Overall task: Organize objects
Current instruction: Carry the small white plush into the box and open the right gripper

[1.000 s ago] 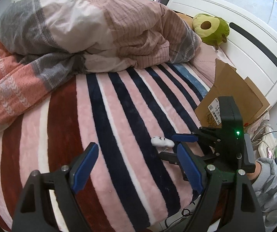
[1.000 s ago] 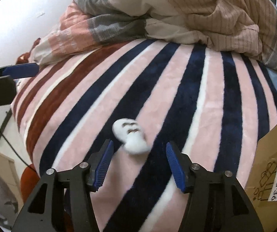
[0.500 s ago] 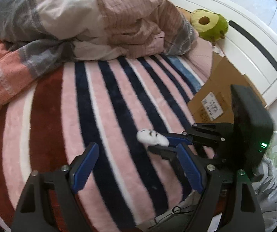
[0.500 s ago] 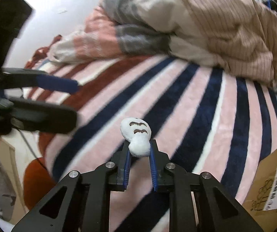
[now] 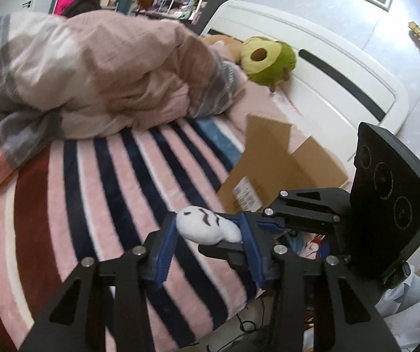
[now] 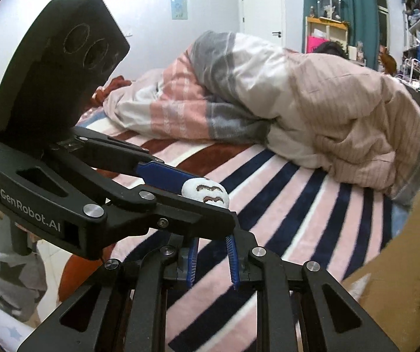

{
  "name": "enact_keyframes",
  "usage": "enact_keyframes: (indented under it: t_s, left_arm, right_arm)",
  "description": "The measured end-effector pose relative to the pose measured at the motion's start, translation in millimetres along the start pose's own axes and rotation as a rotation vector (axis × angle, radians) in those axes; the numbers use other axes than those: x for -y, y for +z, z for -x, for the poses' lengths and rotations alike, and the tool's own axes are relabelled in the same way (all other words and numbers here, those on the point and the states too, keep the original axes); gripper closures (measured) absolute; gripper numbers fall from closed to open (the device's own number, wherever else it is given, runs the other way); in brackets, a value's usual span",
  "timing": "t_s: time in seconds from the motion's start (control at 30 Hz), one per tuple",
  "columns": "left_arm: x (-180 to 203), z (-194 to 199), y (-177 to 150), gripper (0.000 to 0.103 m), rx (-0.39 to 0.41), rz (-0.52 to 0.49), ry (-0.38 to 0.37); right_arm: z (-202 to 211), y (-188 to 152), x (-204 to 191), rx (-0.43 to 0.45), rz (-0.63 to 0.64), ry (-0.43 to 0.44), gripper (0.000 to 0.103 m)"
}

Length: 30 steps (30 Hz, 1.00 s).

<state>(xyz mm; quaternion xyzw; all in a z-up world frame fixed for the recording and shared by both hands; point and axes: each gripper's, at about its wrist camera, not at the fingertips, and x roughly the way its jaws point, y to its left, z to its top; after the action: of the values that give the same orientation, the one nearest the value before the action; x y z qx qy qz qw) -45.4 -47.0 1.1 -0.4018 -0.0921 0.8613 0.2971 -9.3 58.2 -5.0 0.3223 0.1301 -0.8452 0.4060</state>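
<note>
- The toy (image 5: 207,228) hangs in the air above the bed (image 5: 98,193), near the box (image 5: 280,158) and in front of its labelled side.
- The right gripper (image 5: 227,234) is clamped narrow on the toy's thin end.
- The left gripper (image 5: 209,236) has just been closing, and its pads now press on the toy; this looks like a handover.
- The box is open, probably the place for the toy.
- A duvet (image 5: 92,67) and an avocado plush (image 5: 265,58) lie beyond the box and do not block the way.
</note>
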Motion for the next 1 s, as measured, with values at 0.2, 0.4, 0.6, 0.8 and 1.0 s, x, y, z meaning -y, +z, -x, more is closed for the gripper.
enact_keyframes:
  t_s: [0.2, 0.4, 0.6, 0.8, 1.0]
  left_arm:
    - [42, -10, 26, 0.063, 0.024, -0.058, -0.029]
    - [91, -36, 51, 0.063, 0.019, -0.117, -0.039]
    - [124, -72, 67, 0.063, -0.018, -0.135, -0.060]
    - [148, -106, 75, 0.063, -0.068, -0.152, -0.063]
    - [158, -126, 78, 0.063, -0.107, -0.163, -0.048]
  right_arm:
    - [41, 3, 23, 0.019, -0.019, -0.053, 0.090]
    - [81, -4, 59, 0.036, -0.053, -0.122, 0.090]
    - [106, -18, 100, 0.016, -0.117, -0.176, 0.090]
    - [115, -31, 133, -0.024, -0.167, -0.198, 0.090]
    - [118, -42, 150, -0.054, -0.201, -0.188, 0.088]
